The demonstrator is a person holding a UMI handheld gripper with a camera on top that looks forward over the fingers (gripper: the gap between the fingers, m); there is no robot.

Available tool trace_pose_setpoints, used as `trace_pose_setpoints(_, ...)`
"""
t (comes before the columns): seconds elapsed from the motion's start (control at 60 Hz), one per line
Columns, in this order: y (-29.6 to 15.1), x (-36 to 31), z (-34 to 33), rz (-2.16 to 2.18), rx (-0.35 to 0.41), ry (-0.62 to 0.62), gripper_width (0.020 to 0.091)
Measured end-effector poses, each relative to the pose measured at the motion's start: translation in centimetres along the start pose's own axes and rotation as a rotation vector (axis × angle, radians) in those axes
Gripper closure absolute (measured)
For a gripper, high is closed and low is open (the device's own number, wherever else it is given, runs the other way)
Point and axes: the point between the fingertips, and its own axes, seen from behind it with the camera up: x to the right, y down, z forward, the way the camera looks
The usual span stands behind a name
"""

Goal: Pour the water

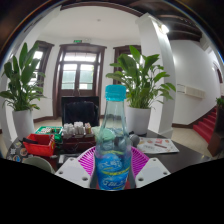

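Bottle (pixel 113 140) stood upright between the gripper (pixel 113 168) fingers, blue cap up, long axis vertical, above a cluttered table (pixel 170 150). Both pink pads (pixel 89 157) seemed pressed to its sides, so pouring would need a tilt.

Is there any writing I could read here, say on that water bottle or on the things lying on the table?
None of it can be read.
Bottle between the gripper fingers: its blue label shows print, too blurred to read.
Red box on the table: no legible text.
Papers beside the bottle: marks too small to make out.
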Motion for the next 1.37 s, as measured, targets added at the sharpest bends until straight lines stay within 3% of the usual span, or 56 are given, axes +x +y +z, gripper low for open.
trace_pose_setpoints(0.183,0.2,0.1,-0.5,0.03,0.001,-0.019,0.0543)
trace_pose_setpoints(0.267,1.6,-0.7,-0.7,0.012,-0.066,-0.076,0.0377)
trace_pose_setpoints(0.317,2.2,-0.8,-1.3,-0.017,-0.085,-0.095,0.0342)
trace_pose_setpoints(0.483,3.2,-1.0,-6.3,-0.068,-0.109,-0.151,0.0317)
trace_pose_setpoints(0.75,3.3,-1.6,-19.6,-0.03,-0.167,-0.268,0.032)
trace_pose_setpoints(1.067,-2.1,-1.0,-29.2,-0.029,-0.098,-0.321,0.0321)
trace_pose_setpoints(1.2,-3.0,-2.0,-31.0,-0.034,-0.078,-0.38,0.032)
trace_pose_setpoints(1.367,-3.3,-1.3,-31.2,-0.052,-0.069,-0.363,0.0319)
